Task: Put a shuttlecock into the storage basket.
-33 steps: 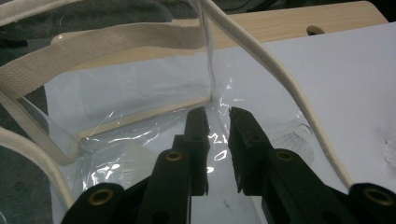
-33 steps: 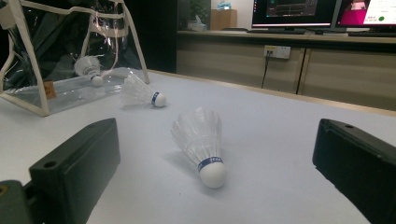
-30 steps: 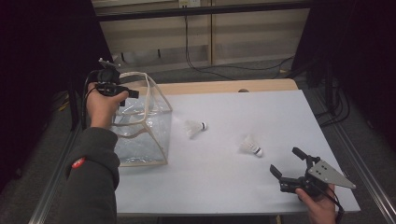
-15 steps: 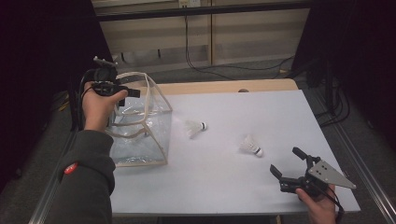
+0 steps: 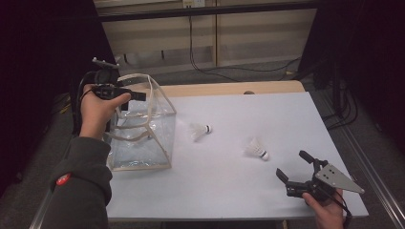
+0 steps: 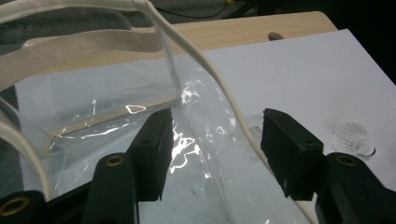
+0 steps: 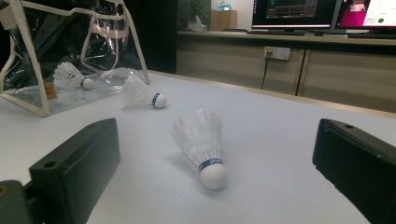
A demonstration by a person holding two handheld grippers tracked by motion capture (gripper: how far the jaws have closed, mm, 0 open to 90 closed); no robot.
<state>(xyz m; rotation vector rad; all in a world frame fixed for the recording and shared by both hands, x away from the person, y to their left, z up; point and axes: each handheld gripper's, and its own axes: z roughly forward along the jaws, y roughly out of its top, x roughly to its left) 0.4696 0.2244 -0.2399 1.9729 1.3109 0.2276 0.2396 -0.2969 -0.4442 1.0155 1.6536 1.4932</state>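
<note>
- The worktop (image 5: 286, 124) is the biggest thing here: a pale sheet with loads of bare room in the middle and on the far right side. Its near edge runs just under my right hand, so there's not much slack behind me there.
- The clear bag (image 5: 143, 129) with cream trim stands open at the worktop's left edge. In the right tool view I can see one shuttlecock (image 7: 70, 77) already lying inside it, so I'd say I'm partway through loading the bag.
- My left tool (image 6: 215, 154) is up over the bag's top rim with its jaws spread, gripping nothing. The clear wall and the trim run between the jaws, but whether they touch it I can't tell. Looks like it's placed to steady the opening.
- My right tool (image 5: 298, 171) sits low near the front right corner, jaws wide apart and empty, aimed at the near shuttlecock (image 7: 203, 140).
- That one lies on its side in the open, cork end toward me, well clear of any edge. The other loose shuttlecock (image 5: 199, 130) lies just beside the bag.
- Next move, I reckon: slide forward and close gently on the cork or low on the skirt, since the feathers would crush easily, then carry it left across the open sheet.
</note>
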